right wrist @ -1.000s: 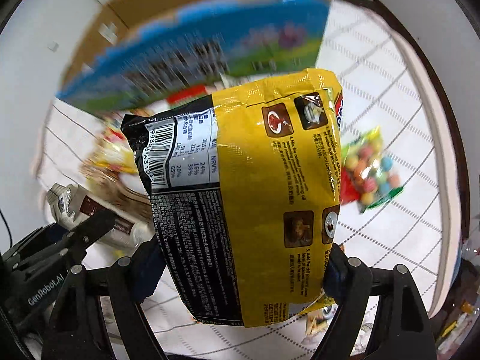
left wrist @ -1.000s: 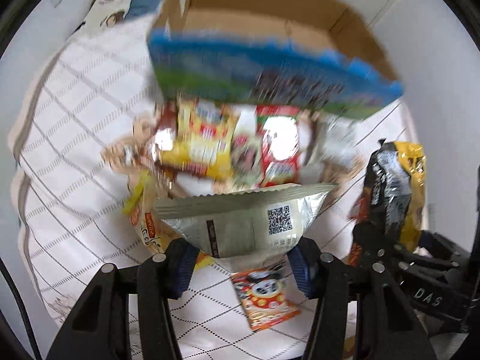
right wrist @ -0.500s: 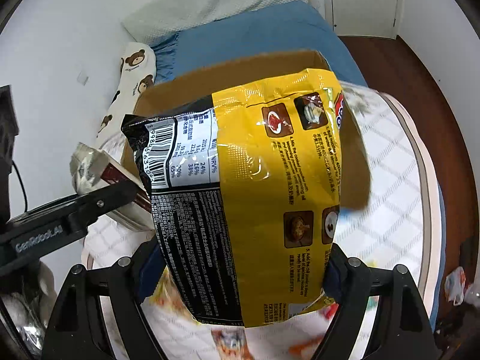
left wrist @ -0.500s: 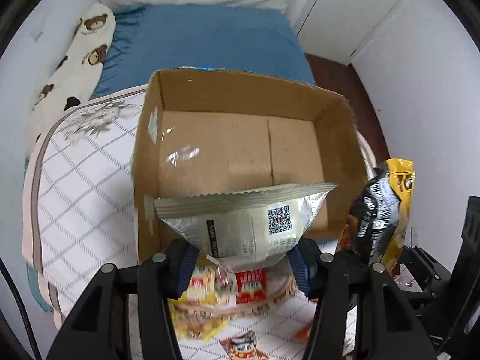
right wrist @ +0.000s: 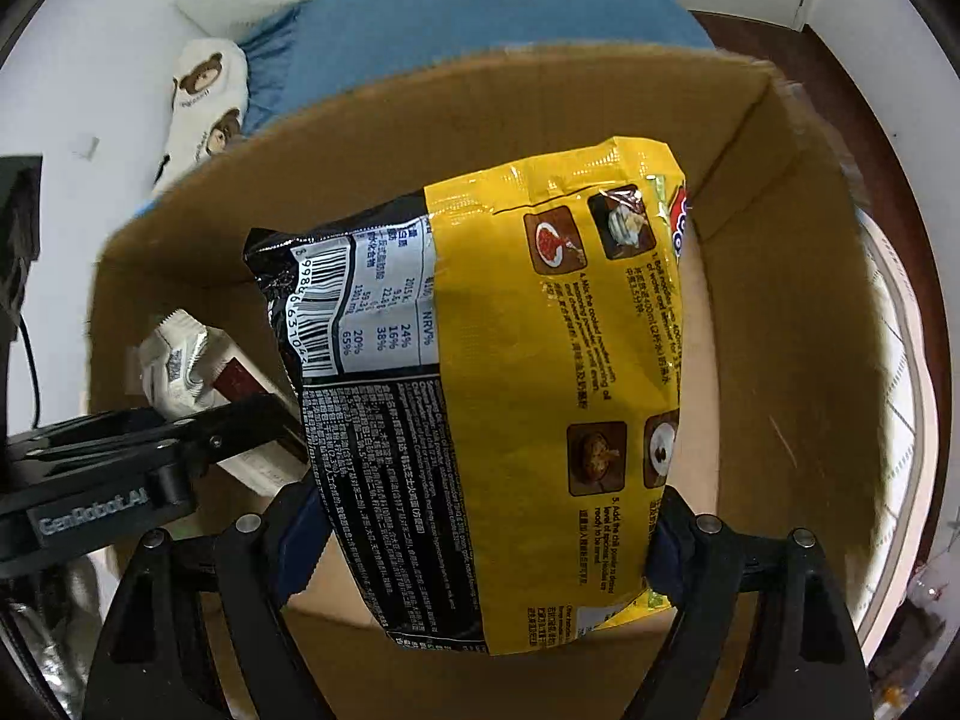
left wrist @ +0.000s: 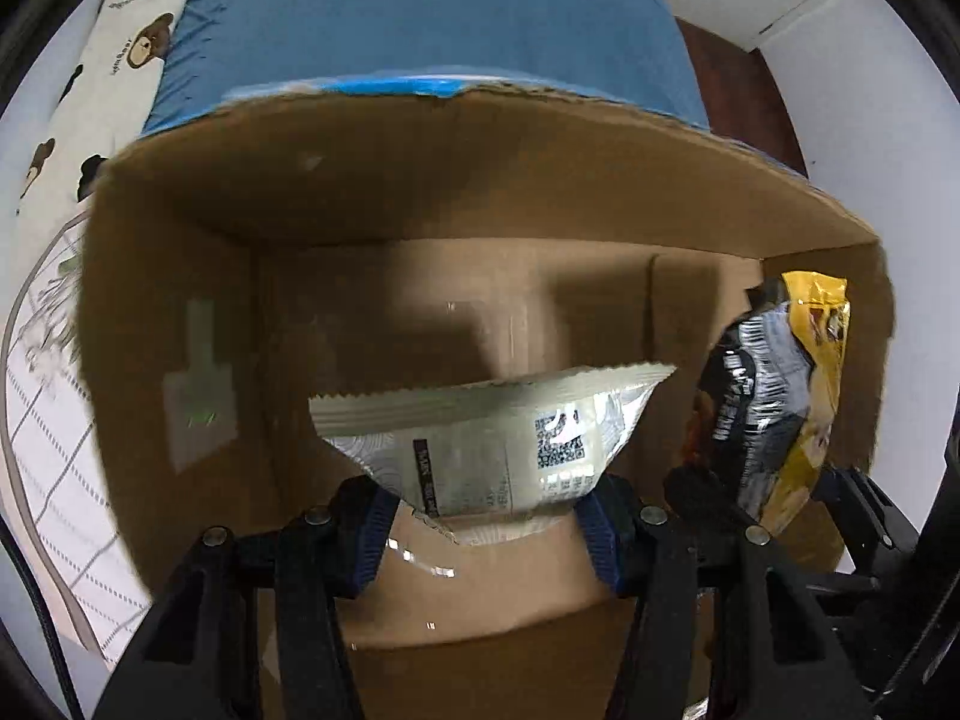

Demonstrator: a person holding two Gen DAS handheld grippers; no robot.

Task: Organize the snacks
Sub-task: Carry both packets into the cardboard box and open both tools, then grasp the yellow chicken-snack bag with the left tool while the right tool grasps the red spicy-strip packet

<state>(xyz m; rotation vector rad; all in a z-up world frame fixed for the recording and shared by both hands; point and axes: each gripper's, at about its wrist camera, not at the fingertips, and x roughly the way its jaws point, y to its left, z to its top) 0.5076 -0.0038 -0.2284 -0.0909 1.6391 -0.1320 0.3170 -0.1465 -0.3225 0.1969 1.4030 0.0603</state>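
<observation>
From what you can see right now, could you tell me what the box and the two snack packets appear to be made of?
The box looks like plain brown corrugated cardboard, matte, with a rough torn rim. The silver packet seems to be metallised plastic film: crimped seal, bright glints. The yellow packet looks like glossy printed plastic film, creased and reflective.

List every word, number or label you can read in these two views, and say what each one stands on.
"GenRobot.AI": on the black left gripper, seen from the right wrist.
"NRV%", with "24%", "16%", "38%", "20%", "65%": nutrition table on the yellow and black noodle packet.
"5. Add the chili powder...": cooking steps on that packet; the rest is too small to read.
Barcode digits: partly legible only.
Silver snack pouch: QR code, print blurred.
</observation>
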